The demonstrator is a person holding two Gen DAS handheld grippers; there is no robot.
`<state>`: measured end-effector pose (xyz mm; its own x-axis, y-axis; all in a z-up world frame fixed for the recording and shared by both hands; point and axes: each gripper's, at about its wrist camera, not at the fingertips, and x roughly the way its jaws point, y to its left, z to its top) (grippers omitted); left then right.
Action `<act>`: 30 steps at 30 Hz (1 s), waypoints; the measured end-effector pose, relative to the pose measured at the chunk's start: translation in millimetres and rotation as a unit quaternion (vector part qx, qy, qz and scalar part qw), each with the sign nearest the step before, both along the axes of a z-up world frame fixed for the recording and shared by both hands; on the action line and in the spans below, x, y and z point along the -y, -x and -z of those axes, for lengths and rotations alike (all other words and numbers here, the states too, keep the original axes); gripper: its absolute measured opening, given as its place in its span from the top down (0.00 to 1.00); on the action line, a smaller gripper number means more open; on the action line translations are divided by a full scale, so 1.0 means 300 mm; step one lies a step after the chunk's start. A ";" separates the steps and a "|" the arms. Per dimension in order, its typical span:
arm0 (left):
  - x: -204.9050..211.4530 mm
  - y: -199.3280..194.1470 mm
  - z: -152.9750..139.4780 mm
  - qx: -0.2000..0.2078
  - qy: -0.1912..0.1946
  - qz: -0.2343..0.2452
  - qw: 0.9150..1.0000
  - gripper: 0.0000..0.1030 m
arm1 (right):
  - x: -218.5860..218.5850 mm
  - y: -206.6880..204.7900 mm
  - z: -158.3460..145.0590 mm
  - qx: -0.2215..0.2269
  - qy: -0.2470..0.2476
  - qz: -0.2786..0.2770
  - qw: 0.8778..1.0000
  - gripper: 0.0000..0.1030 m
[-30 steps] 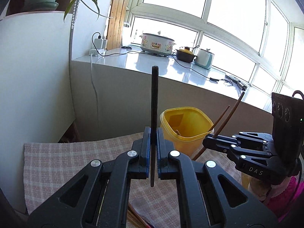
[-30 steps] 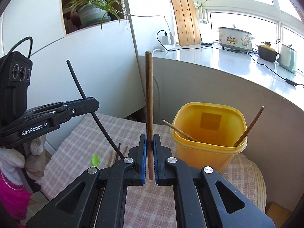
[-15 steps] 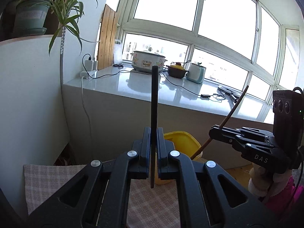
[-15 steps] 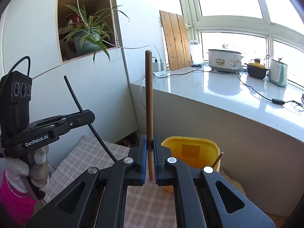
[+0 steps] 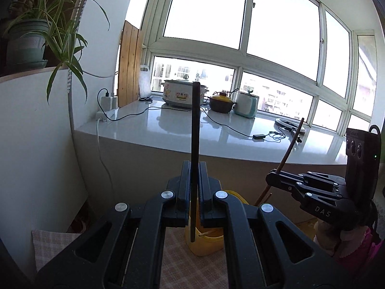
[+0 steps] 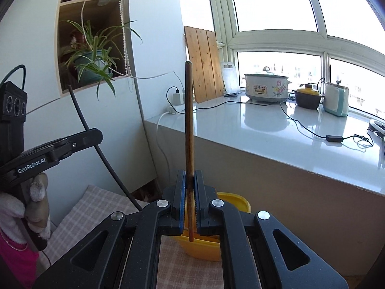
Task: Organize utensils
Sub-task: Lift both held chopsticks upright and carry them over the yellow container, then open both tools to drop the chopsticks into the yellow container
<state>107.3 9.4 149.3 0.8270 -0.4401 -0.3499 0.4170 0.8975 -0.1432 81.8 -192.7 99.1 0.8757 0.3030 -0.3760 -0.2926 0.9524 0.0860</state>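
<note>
Chopsticks, black point(image 5: 194, 144) and brown point(image 6: 189, 130), stay clamped in grippers point(image 5: 194, 187) point(image 6: 190, 187), seemingly raised.

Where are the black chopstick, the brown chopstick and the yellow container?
black chopstick point(image 5: 195, 125), left wrist view, upper shaft above the tool.
brown chopstick point(image 6: 189, 120), right wrist view, mid shaft above the tool.
yellow container point(image 6: 204, 250), right wrist view, front wall.

Black tongs point(image 5: 193, 192) — silver screws, pink sleeve point(image 6: 14, 260)
</note>
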 end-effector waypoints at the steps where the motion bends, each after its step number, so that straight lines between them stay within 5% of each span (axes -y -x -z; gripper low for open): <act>1: 0.005 -0.006 -0.003 0.001 0.000 0.000 1.000 0.97 | 0.002 -0.005 -0.002 0.001 0.001 0.002 1.000 0.95; 12: 0.068 -0.091 -0.006 -0.002 0.005 0.001 1.000 0.97 | 0.004 -0.090 0.030 -0.007 0.012 0.022 1.000 0.95; 30: 0.108 -0.184 0.145 -0.060 -0.004 -0.001 0.998 0.97 | 0.015 -0.133 0.153 -0.066 0.029 0.026 0.997 0.95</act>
